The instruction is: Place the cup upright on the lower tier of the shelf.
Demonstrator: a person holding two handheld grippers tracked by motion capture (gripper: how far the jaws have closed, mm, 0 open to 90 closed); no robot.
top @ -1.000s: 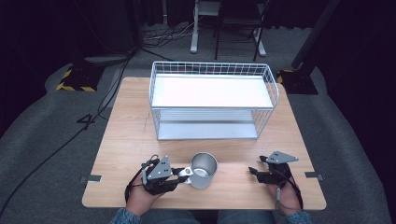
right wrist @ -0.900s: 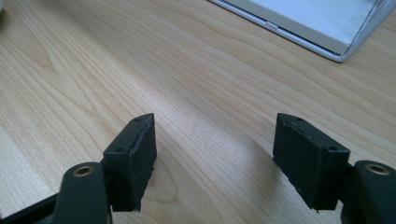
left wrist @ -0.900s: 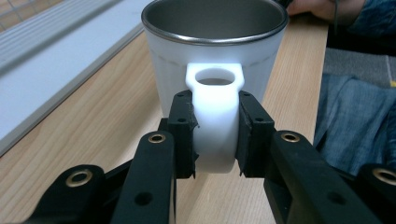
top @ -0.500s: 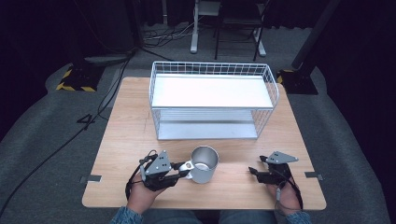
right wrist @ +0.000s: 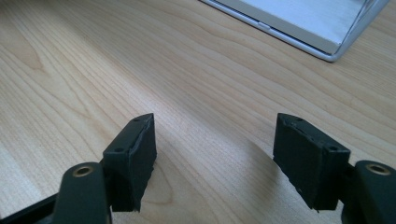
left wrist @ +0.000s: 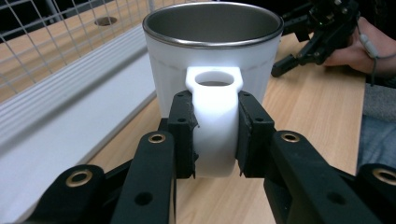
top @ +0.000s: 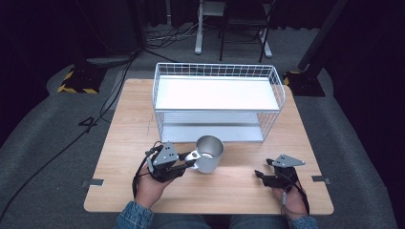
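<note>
The table (top: 124, 138) has a light wood-grain top with a smooth, faintly satin look. The rack (top: 217, 71) at its far side is thin white wire, and its shelves are smooth white sheet with a pale glossy edge. The mug (left wrist: 212, 60) looks like brushed metal inside with a shiny rim, while its outer wall and handle (left wrist: 215, 130) appear smooth white plastic. The left gripper (left wrist: 215, 135) and right gripper (right wrist: 215, 161) are matt black plastic with brass-coloured inserts. The floor (top: 43, 143) is rough grey carpet.
</note>
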